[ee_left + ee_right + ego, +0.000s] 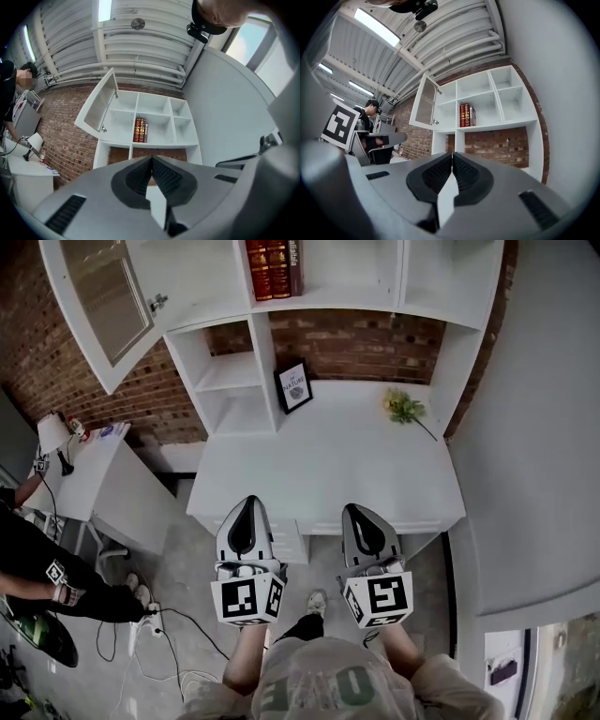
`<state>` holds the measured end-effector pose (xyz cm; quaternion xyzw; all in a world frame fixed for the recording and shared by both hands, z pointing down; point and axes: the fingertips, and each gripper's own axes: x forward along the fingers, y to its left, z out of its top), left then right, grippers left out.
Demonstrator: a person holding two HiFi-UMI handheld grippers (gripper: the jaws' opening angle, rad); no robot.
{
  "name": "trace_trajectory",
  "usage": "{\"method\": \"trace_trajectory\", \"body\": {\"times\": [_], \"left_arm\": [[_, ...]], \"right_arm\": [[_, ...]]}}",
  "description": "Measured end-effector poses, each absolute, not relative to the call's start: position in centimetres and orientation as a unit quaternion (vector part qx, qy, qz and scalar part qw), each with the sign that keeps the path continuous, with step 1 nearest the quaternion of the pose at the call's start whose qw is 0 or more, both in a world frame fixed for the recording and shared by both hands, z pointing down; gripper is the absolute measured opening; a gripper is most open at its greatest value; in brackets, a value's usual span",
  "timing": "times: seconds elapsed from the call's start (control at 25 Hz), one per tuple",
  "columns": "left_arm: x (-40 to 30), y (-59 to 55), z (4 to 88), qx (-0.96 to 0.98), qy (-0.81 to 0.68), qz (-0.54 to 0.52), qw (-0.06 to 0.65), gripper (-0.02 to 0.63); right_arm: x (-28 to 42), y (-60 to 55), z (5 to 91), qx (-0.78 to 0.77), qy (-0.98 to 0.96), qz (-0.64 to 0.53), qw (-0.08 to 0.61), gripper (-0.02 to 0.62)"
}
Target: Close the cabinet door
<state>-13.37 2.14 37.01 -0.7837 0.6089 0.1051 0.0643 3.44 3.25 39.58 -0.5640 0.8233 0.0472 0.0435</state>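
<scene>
Approach stage imo, left claw and right claw shut and empty, open cabinet door up-left of them wants pushing

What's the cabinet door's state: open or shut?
Open. The glass-paned cabinet door stands swung out from the white shelf unit, its compartment exposed.

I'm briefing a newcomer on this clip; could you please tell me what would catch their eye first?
The cabinet door swung open at the upper left of the shelf unit stands out, with red books in a compartment to its right. Below, the left gripper and right gripper hover side by side before the desk, both shut and empty.
</scene>
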Motion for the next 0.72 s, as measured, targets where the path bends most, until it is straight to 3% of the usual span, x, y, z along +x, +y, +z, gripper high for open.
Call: {"method": "trace_trajectory", "body": {"times": [0.32, 0.72], "left_arm": [[-14.1, -12.1, 32.8, -0.797, 0.586, 0.128, 0.067, 0.014], [-12.0, -18.8, 33.4, -0.793, 0.596, 0.121, 0.038, 0.014]], "right_arm": [[1.5, -10.9, 35.5, -0.559, 0.826, 0.061, 0.051, 0.017], [3.2, -18.9, 34.8, -0.547, 0.834, 0.053, 0.044, 0.017]]}}
